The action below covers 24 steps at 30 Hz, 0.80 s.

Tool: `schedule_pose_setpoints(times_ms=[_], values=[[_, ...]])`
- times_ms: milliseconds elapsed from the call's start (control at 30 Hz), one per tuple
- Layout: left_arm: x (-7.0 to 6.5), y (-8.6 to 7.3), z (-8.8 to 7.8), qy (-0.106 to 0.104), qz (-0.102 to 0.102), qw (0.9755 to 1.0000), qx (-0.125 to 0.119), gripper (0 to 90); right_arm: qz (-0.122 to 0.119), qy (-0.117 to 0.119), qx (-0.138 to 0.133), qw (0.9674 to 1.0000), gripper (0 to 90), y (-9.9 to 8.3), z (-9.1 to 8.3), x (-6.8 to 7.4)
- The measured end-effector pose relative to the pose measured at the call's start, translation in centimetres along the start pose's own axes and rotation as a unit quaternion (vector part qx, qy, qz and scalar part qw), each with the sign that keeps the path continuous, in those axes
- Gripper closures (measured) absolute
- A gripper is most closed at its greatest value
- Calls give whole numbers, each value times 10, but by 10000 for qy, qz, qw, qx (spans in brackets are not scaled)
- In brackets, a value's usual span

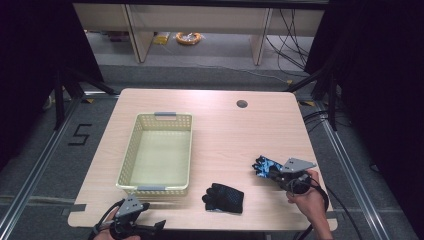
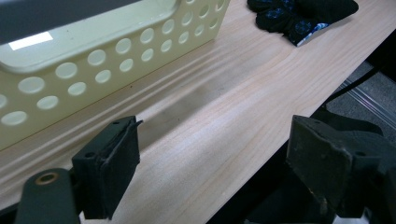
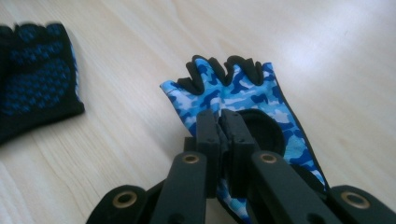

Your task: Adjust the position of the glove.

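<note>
- Two fingerless gloves are lying on the wooden table (image 1: 220,115): a blue camo glove (image 3: 243,93) at near right, and a black glove with blue dots (image 1: 224,197) near centre, palm side up.
- Right gripper (image 3: 219,126) is clamping the blue camo glove, jaws pinching a fold of fabric at the cuff end; glove fingers are pointing away from the jaws.
- Left gripper (image 2: 210,158) is sitting at the near left table edge with jaws spread wide, grasping nothing.
- Cream perforated basket (image 1: 130,150) is standing left of centre with nothing in it, well apart from the camo glove, just left of the black one.
- Handling, my read: glove is looking light, soft and floppy, so it will be draping and swinging off the pinch point when lifted. Not fragile, not slippery; the fabric gives good bite.
- Cuff grip looks sound. Thin fabric is the risk: a shallow pinch could be slipping out, so a deep bite on doubled material is safer.
- Black glove: cuff edge facing right is looking like the easiest take.
</note>
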<state>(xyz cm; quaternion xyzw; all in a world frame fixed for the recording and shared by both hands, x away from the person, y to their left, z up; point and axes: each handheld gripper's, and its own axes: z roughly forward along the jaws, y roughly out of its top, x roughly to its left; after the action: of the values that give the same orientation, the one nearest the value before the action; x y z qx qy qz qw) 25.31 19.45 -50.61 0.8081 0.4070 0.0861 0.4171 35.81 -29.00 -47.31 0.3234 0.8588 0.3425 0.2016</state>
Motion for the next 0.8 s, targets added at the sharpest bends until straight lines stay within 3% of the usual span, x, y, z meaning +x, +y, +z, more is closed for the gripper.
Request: schedule_pose_setpoints(times_ms=[167,200,267,300,367,800], values=[[1,0,-1,2,69,10000,48,166,-43,-47,-298,9995,875,13,-15,6],[2,1,-2,46,154,9998,141,166,-166,-105,-456,9988,875,21,-22,9],[2,1,-2,36,136,9998,134,166,-247,-92,-583,9980,875,29,-28,14],[0,0,0,50,56,10000,-39,166,-247,-92,-583,9980,875,29,-28,14],[0,0,-1,10,16,10000,-23,166,-340,-54,-687,9970,874,39,-33,22],[0,0,-1,9,16,10000,-39,166,-535,300,-793,9950,875,54,-29,51]])
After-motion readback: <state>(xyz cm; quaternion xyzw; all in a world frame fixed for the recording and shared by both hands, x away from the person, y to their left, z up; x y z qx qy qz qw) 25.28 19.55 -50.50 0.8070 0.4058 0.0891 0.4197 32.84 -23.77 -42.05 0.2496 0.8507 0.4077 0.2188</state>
